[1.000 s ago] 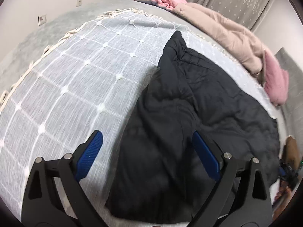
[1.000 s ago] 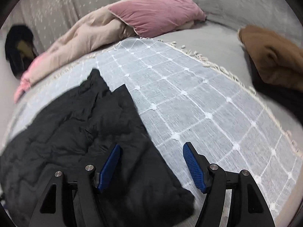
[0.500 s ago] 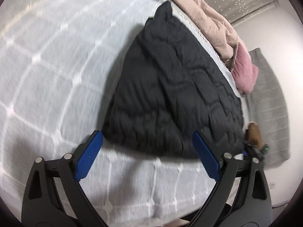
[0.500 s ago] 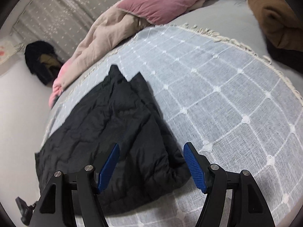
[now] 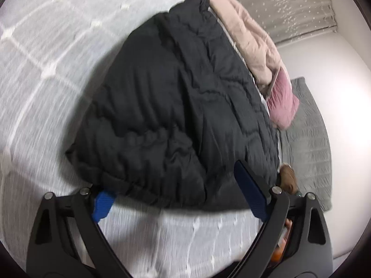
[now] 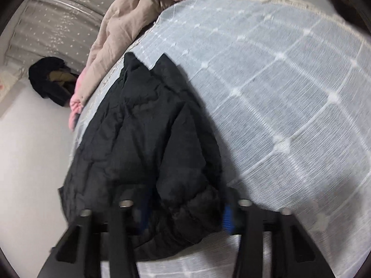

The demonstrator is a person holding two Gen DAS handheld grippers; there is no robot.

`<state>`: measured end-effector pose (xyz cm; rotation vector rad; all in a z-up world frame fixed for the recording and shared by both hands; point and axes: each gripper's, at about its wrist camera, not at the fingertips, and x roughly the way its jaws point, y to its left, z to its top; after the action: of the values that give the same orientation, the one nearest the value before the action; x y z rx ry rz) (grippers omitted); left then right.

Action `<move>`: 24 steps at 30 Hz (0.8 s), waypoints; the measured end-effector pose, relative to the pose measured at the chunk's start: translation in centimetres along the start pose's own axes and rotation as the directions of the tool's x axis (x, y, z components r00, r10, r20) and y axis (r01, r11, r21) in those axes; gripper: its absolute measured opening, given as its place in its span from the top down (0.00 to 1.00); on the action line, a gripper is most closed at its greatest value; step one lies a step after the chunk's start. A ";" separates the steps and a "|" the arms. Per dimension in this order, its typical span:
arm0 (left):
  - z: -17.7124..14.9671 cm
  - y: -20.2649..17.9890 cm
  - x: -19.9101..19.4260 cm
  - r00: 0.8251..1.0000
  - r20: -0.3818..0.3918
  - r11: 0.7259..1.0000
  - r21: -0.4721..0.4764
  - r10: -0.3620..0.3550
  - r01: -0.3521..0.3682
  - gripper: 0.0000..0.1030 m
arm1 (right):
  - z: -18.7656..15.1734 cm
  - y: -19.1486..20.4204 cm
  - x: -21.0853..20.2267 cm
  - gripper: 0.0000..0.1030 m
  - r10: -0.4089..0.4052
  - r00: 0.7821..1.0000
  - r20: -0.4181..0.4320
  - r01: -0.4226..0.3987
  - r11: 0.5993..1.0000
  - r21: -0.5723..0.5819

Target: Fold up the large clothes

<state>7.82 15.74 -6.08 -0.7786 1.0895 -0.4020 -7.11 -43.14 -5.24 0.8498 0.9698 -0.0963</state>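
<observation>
Left tongs (image 5: 178, 197) wide, right tongs (image 6: 185, 215) just closing around black jacket (image 5: 180, 106) hem.

A black quilted puffer jacket (image 5: 185, 106) lies flat on the bed's pale grey bedspread (image 5: 41, 74) with its white grid pattern. It looks folded over lengthwise, one layer on another, its surface creased and puffy. Its gathered hem lies toward the near edge of the bedspread; its narrow end points toward the beige duvet (image 5: 250, 34).
</observation>
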 end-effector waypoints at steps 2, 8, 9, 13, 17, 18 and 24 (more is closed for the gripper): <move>0.9 0.0 0.0 0.997 0.075 0.999 -0.016 0.032 -0.031 0.26 | -0.4 0.3 -0.1 0.65 0.004 1.000 -0.024 -0.004 1.000 -0.014; 3.8 1.9 -0.7 0.963 0.267 0.983 -0.182 0.025 0.025 0.42 | -1.7 2.4 -0.5 0.64 0.004 0.996 -0.093 -0.014 0.995 -0.098; 3.9 2.1 -0.6 0.963 0.267 0.978 -0.206 0.040 0.017 0.42 | -1.8 2.9 -0.8 0.62 -0.024 0.996 -0.087 0.013 0.992 -0.123; 3.4 1.6 0.3 0.964 0.253 0.971 -0.239 0.082 -0.020 0.39 | -1.8 4.9 -3.1 0.62 -0.164 0.983 0.079 0.177 0.961 -0.213; 3.6 -0.1 1.6 0.959 0.252 0.982 -0.170 0.126 -0.084 0.33 | -1.9 7.7 -5.4 0.56 -0.230 0.929 0.289 0.306 0.917 -0.255; 3.8 -0.2 1.8 0.959 0.254 0.983 -0.164 0.128 -0.087 0.33 | -2.1 8.7 -5.7 0.54 -0.212 0.923 0.322 0.304 0.914 -0.268; 4.8 2.6 1.6 0.952 0.303 0.961 -0.273 0.040 0.046 0.69 | -3.1 13.1 -3.8 0.49 -0.124 0.935 0.333 0.242 0.908 -0.342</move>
<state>12.60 18.24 -7.85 -1.0535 0.8601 -0.1226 -5.85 -33.23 4.57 0.3686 0.7408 -0.1914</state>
